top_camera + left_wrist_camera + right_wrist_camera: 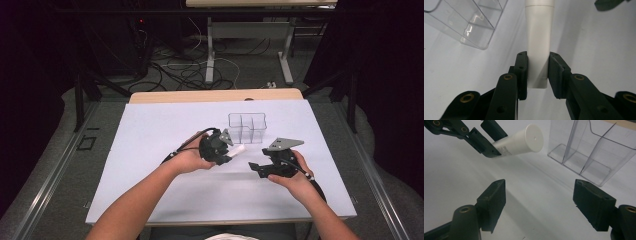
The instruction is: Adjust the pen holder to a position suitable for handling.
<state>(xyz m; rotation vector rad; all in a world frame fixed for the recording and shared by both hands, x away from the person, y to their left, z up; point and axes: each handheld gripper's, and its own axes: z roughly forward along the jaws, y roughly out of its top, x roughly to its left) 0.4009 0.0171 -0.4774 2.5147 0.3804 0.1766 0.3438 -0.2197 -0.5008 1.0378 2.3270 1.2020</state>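
left tongs (537, 72) grip tube (539, 37) | organizer (247, 127) near | right tongs (539, 205) agape

one white tube (538, 37), one clear organizer (247, 127), two grippers.

A table (150, 200) with a white top and a light wooden far edge carries a clear plastic organizer (247, 128) standing upright near its middle.

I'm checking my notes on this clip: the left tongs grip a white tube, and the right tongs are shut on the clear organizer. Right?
Not quite. The right tongs are open and empty, as the right gripper view shows; the clear organizer stands apart. The left tongs do grip the white tube.
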